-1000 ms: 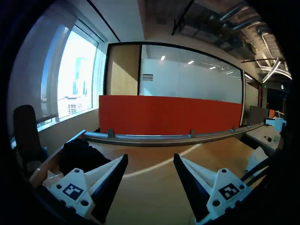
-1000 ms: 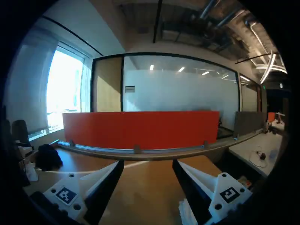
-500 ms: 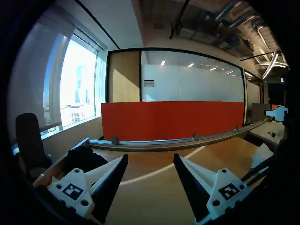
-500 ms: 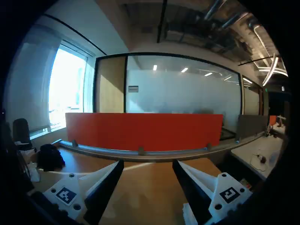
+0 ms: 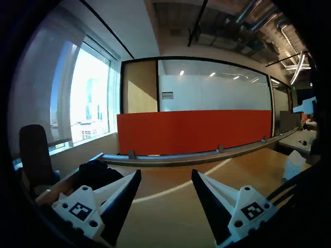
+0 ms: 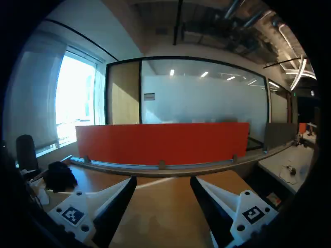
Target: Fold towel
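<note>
An open-plan office: an orange desk divider [image 5: 194, 132] mid-frame, a frosted glass wall [image 5: 215, 93] behind, an office chair [image 5: 35, 155] lower left, exposed ceiling ducts [image 5: 248, 16] upper right.

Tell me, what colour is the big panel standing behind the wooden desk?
It is a bright orange-red flat divider panel, clearest in the right gripper view.

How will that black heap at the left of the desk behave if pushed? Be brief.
The black heap looks like slumped cloth or a soft bag, so it is probably floppy, bunching rather than sliding. Its low, lumpy shape suggests it won't roll or tip.
</note>
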Available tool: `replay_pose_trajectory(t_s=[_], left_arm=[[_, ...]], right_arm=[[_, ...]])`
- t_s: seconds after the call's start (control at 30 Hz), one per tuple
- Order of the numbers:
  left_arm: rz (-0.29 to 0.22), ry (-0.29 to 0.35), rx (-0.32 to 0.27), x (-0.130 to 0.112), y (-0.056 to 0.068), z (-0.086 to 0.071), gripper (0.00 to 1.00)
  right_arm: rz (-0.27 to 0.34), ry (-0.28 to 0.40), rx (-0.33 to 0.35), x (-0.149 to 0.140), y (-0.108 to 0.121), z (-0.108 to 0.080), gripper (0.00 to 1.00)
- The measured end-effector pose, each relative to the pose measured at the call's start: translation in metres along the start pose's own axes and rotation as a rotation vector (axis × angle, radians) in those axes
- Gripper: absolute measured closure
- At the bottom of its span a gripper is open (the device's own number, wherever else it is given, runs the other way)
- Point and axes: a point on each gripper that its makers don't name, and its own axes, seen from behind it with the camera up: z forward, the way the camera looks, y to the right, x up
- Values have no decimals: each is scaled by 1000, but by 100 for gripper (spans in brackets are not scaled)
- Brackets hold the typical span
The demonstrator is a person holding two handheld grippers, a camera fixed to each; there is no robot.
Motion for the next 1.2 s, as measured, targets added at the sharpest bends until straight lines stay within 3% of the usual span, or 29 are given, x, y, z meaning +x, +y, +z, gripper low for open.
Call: replay_pose_trajectory(t_s=[0.33,0.8,1.2], left_arm=[[-34,14,-5,-49,-11,-3,10],[-43,25,8,-104,-20,4,10],[-41,36,9,-118,-18,7,10]], right_arm=[[-31,1,0,-22,-21,-3,0],[-32,1,1,-65,-34,11,0],[-35,-3,15,-78,-41,21,0]])
